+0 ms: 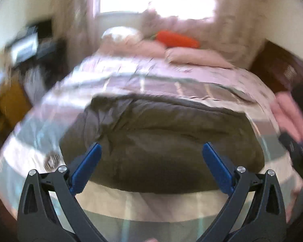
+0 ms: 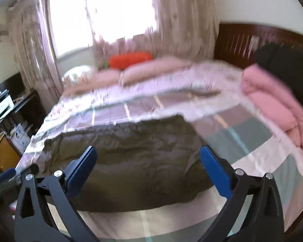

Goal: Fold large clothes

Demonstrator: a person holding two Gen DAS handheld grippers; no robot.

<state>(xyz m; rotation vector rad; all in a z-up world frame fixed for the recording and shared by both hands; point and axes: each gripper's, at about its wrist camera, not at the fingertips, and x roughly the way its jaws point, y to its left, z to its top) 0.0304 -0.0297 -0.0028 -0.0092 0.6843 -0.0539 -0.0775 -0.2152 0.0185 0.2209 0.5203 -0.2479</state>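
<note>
On the bed [image 2: 252, 141], the dark garment [image 2: 131, 161] lies near me as a folded block; I judge this fold nearly finished. My left gripper [image 1: 151, 155] and right gripper [image 2: 148, 158] are spread, empty.

Bed [image 1: 192, 80] and curtains [image 1: 232, 10] smeared by motion blur, window [image 2: 111, 10] blown out white, pink bedding [image 1: 288, 111] cut by right edge, dark garment [image 2: 131, 151] partly behind tongs' fingers [image 2: 81, 167], desk clutter [image 2: 2, 104] indistinct
</note>
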